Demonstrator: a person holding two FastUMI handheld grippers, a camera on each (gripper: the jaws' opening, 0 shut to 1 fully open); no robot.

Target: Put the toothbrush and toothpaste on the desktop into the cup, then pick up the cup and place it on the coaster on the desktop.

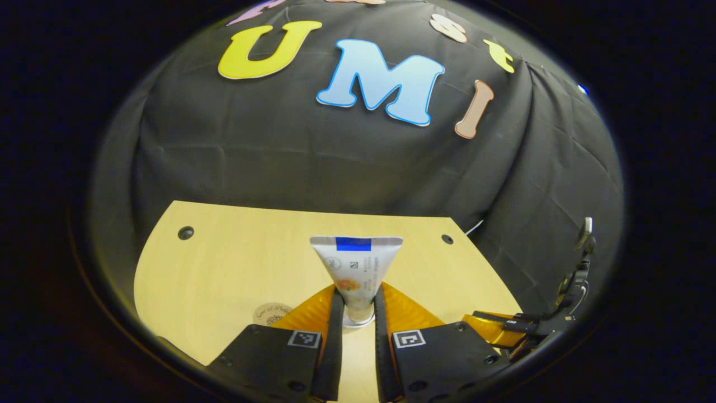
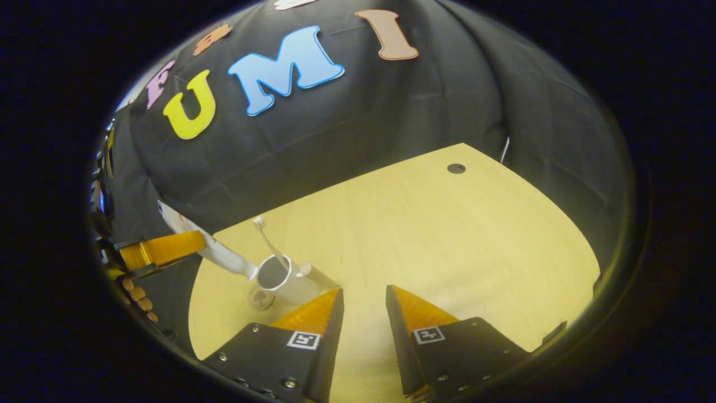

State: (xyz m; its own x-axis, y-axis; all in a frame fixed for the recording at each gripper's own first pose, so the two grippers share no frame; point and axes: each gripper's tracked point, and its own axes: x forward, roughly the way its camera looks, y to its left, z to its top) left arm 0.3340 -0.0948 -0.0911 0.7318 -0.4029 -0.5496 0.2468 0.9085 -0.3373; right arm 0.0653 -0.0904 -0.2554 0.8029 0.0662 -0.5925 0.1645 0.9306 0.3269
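My left gripper (image 1: 359,291) is shut on the white toothpaste tube (image 1: 358,268), which stands upright with its cap down and its flat crimped end up. In the right gripper view the same tube (image 2: 215,253) slants down to the rim of the white cup (image 2: 282,280); its cap is right at the cup's left edge. The toothbrush (image 2: 264,238) stands in the cup, head up. The round coaster (image 2: 261,298) lies just in front-left of the cup, also seen as the coaster (image 1: 272,313) left of my fingers. My right gripper (image 2: 363,289) is open and holds nothing, right of the cup.
The light wooden desktop (image 2: 458,240) stretches to the right, with a dark round hole (image 2: 456,168) near its far corner. Black cloth walls close in behind and beside it. The other gripper (image 1: 503,327) shows low at the right of the left gripper view.
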